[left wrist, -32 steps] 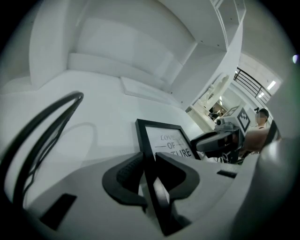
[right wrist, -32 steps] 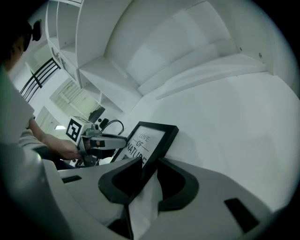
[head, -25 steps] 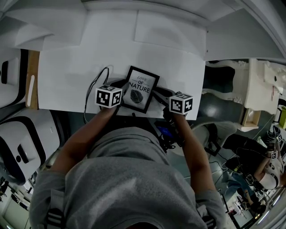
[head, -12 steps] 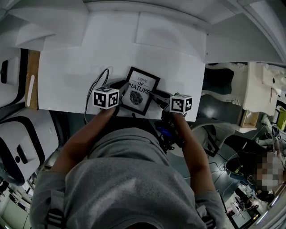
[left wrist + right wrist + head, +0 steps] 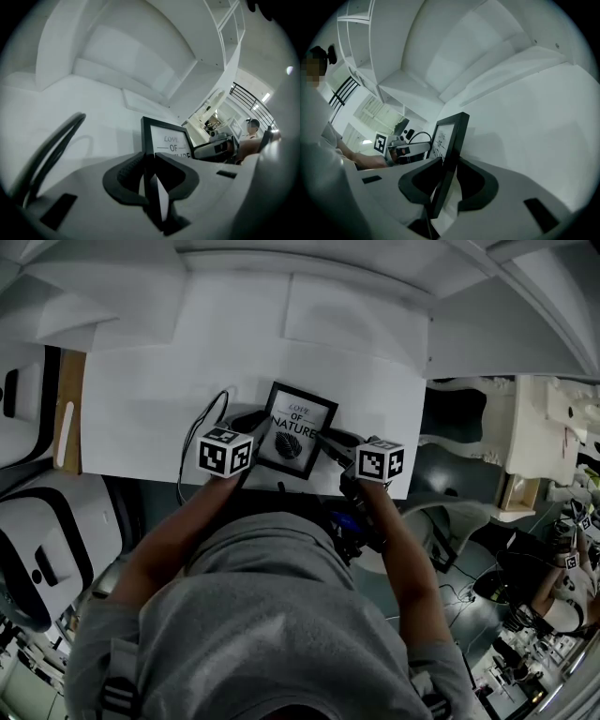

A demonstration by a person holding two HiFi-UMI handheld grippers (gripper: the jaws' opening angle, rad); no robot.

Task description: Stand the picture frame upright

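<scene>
In the head view the picture frame (image 5: 298,430) lies near the front edge of the white tabletop (image 5: 141,399). Against a second ago its face looks slightly shorter from top to bottom, as if its far edge is lifting. Both hands have barely shifted, so the tilt seems to be under way but far from finished. The left claw (image 5: 255,426) meets the frame's left edge and the right claw (image 5: 328,442) its right edge. A dark cable (image 5: 202,418) loops on the tabletop just left of the frame, beside the left claw. In the left gripper view the left claw (image 5: 151,161) is closed narrowly on the frame's thin black edge. The frame (image 5: 168,139) rises beyond it with the words LOVE and OF readable. The cable (image 5: 49,145) arcs to the left of the frame, apart from it. In the right gripper view the right claw (image 5: 446,174) likewise pinches the frame's (image 5: 451,133) edge, which leans steeply up between the jaws. Beyond the frame sits the other gripper with its marker cube (image 5: 380,142). No view shows the frame's back, so I cannot tell whether a prop leg is out. The cable is the one thing near enough to snag, and the front edge of the tabletop is close.
</scene>
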